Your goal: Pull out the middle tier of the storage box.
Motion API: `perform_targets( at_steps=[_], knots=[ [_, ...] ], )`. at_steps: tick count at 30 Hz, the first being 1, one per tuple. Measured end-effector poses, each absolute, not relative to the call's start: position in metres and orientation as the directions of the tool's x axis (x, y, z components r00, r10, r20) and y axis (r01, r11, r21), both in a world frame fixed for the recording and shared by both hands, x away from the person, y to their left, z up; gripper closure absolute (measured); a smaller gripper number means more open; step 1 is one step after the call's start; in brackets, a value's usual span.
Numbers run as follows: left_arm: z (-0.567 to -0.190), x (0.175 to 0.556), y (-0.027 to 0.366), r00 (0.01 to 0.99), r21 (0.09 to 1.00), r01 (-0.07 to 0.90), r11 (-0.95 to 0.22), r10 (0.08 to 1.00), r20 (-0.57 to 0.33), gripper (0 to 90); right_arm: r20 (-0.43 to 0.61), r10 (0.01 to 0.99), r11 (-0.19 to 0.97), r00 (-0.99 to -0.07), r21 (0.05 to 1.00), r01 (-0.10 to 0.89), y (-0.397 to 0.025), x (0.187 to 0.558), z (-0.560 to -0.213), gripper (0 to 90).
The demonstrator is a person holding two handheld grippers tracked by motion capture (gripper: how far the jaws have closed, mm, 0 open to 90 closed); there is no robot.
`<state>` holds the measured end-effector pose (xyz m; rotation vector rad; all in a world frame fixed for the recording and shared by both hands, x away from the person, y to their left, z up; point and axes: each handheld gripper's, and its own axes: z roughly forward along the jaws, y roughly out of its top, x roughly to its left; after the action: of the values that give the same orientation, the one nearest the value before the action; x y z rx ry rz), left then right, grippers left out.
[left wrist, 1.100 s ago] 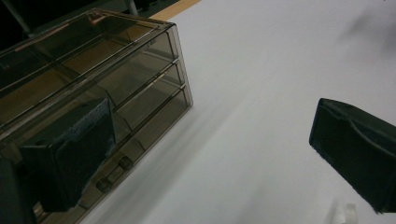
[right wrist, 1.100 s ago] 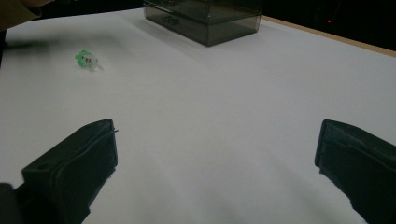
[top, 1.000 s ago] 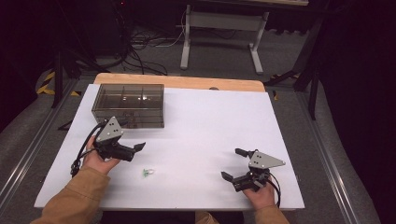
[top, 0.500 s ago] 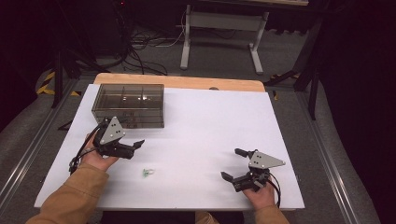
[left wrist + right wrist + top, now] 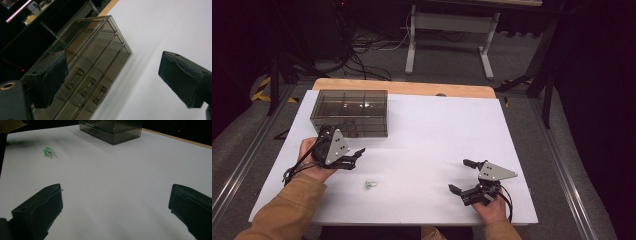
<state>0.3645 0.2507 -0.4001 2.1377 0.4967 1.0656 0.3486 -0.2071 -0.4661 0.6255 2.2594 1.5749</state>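
- The desk (image 5: pixel 432 130) is white, with a wooden strip along its far edge.
- The box (image 5: pixel 349 112), smoky and clear with 3 small drawers, stands at the far left; in the left gripper view its drawer fronts (image 5: pixel 86 87) face the near edge.
- The left tongs (image 5: pixel 353 159) hover just in front of the box, jaws wide, holding nothing.
- The right tongs (image 5: pixel 461 176) rest near the right front edge, jaws wide and empty.
- The clip (image 5: pixel 370 185), small and green, lies on the desk between the 2 tongs, just near-right of the left tongs and well apart from the right; its long axis is too small to tell.
- The left hand looks better placed to take it.
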Motion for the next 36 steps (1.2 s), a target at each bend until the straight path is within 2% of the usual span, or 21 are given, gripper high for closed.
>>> perform_targets(
  at_steps=[17, 36],
  knots=[
    [-0.402, 0.356, 0.240, 0.471, 0.521, -0.060, -0.851, 0.436, 0.767, 12.9, -0.011, 0.514, 0.304, -0.857, 0.937, 0.171, -0.207, 0.349, -0.466, 0.0],
    [-0.412, 0.353, 0.235, 0.349, 0.383, -0.078, -0.921, 0.334, 0.876, 15.7, -0.007, 0.510, 0.306, -0.860, 0.936, 0.174, -0.206, 0.349, -0.467, 0.0]
  ],
)
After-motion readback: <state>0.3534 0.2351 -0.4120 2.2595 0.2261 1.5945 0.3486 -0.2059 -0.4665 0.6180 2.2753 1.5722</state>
